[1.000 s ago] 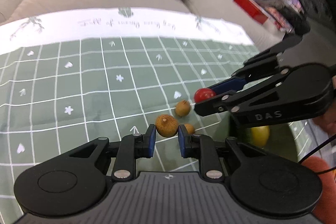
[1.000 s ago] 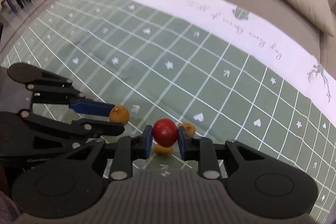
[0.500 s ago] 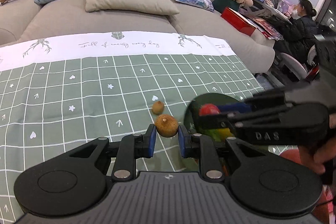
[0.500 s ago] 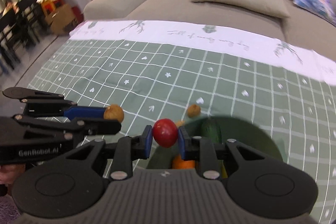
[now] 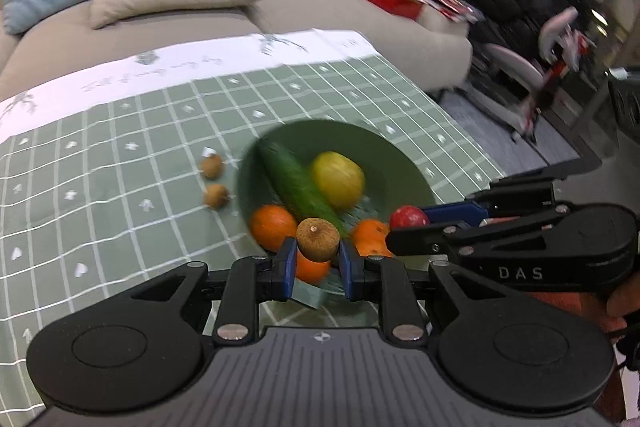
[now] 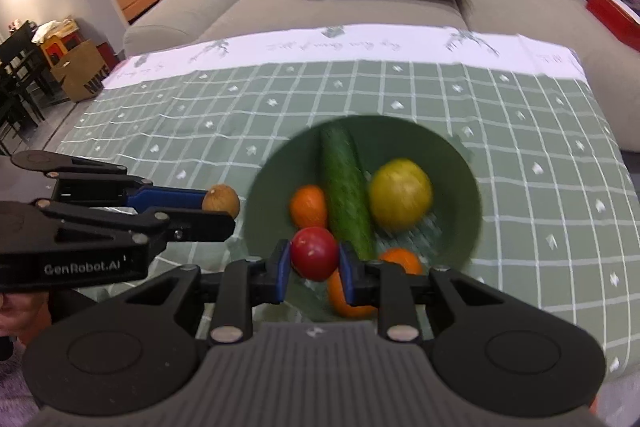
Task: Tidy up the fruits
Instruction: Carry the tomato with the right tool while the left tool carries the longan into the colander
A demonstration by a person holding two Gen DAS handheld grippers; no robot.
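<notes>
- The left gripper (image 5: 318,259) is clamped on a brown fruit (image 5: 318,239); the right gripper (image 6: 314,269) pinches a red fruit (image 6: 314,253). To do this step well, I'd bring each over a bare patch of the bowl before letting go, low, so nothing bounces out.
- The green bowl (image 6: 472,183) lies just ahead at twelve o'clock, holding oranges, a cucumber (image 6: 346,195) and a yellow fruit (image 6: 400,195).
- Two small brown fruits (image 5: 214,181) wait on the tablecloth (image 5: 100,187), at ten o'clock of the left gripper.
</notes>
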